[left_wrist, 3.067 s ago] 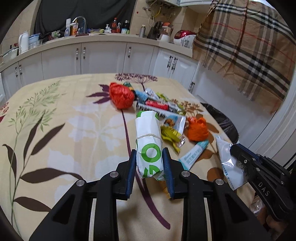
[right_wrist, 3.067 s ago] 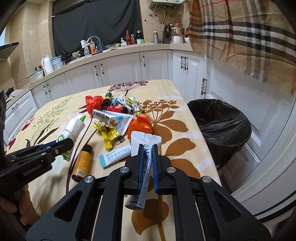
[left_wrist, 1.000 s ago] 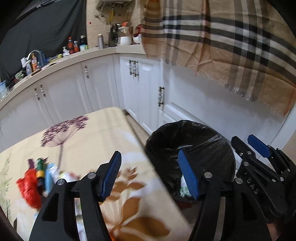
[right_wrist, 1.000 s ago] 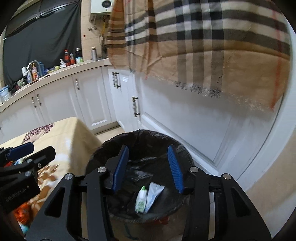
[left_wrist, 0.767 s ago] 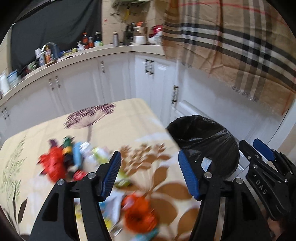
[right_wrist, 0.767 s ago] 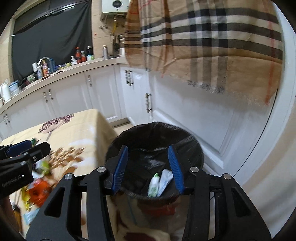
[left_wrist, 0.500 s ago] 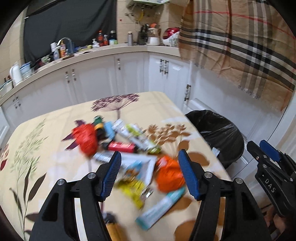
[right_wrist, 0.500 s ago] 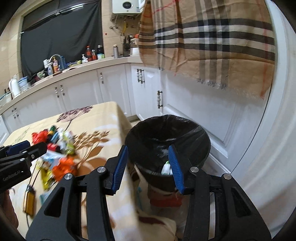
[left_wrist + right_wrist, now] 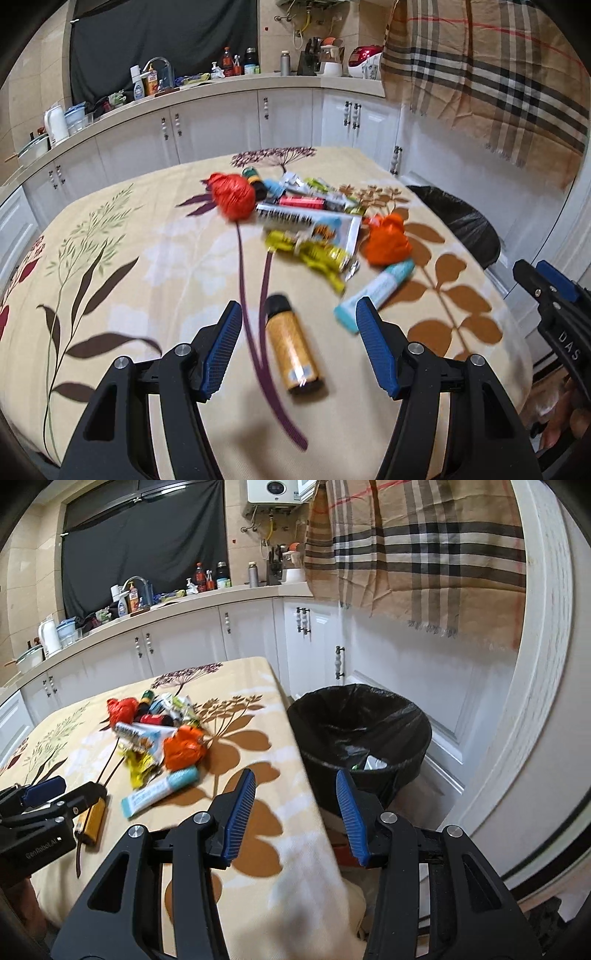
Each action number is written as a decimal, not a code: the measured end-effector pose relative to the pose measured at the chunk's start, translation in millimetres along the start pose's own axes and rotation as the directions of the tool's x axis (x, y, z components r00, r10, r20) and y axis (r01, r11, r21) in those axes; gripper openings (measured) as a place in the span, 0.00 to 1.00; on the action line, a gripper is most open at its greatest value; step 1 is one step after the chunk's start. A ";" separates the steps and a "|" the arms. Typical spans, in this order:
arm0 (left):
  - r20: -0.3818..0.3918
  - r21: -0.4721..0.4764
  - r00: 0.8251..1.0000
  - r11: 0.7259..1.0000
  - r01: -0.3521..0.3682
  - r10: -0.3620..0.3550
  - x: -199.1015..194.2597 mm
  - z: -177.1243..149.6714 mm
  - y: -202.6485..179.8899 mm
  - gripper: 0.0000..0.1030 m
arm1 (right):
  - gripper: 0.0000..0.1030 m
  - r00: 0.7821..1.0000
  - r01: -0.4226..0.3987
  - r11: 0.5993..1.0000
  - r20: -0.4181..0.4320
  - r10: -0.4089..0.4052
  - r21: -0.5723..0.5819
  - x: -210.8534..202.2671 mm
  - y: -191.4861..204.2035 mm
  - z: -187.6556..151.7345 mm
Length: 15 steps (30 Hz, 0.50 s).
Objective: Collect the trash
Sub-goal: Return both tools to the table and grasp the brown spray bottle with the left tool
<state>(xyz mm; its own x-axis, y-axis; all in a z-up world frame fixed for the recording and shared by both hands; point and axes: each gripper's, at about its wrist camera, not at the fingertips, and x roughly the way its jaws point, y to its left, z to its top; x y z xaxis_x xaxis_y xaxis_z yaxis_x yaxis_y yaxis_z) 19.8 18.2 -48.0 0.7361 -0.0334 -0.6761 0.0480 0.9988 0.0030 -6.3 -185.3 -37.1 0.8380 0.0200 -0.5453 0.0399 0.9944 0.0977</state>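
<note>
My left hand-held gripper [image 9: 299, 347] hangs over the near part of the desk [image 9: 155, 266] with its blue-padded jaws spread and nothing between the pads; straight ahead of it, on the cream floral tablecloth, lies a small amber bottle with a black cap [image 9: 291, 343], its cap pointing away from me. My right hand-held gripper [image 9: 295, 808] is likewise spread and empty, poised over the desk's right edge, with the round bin lined with a black plastic bag [image 9: 360, 734] just beyond and to its right on the floor. A little white and green litter shows at the bottom of that bin. The rest of the trash sits in a loose heap farther along the desk: a pale blue and white tube [image 9: 376, 288] just right of the bottle, a crumpled orange plastic bag [image 9: 386, 243] touching the tube's far end, yellow foil wrappers [image 9: 310, 254] to the left of the orange bag, a flat white printed packet [image 9: 306, 221] behind them, and a red crumpled bag [image 9: 232, 194] at the far left of the pile. Motion blur smears the smaller wrappers behind, so I cannot tell them apart.
</note>
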 end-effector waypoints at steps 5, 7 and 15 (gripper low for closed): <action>-0.018 -0.002 1.000 1.000 -0.011 0.011 4.2 -12.3 4.2 0.61 | 0.43 1.000 -0.014 1.000 -0.008 0.014 -0.006 -2.2 5.9 -6.9; -0.027 -0.004 1.000 1.000 -0.015 0.015 7.7 -15.0 5.9 0.61 | 0.43 1.000 -0.019 1.000 -0.010 0.019 -0.007 -2.2 7.4 -8.3; -0.052 0.005 0.999 1.000 -0.004 0.004 20.4 -23.2 8.7 0.41 | 0.43 0.999 -0.040 0.999 -0.025 0.040 -0.016 2.7 15.0 -10.7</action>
<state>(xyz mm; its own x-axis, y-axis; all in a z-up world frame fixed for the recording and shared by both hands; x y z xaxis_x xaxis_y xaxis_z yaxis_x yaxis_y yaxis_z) 19.6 27.1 -78.9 0.7002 -0.0277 -0.7134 0.0485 0.9988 0.0089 -9.3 -169.2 -46.0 0.8249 0.0624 -0.5619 -0.0028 0.9943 0.1063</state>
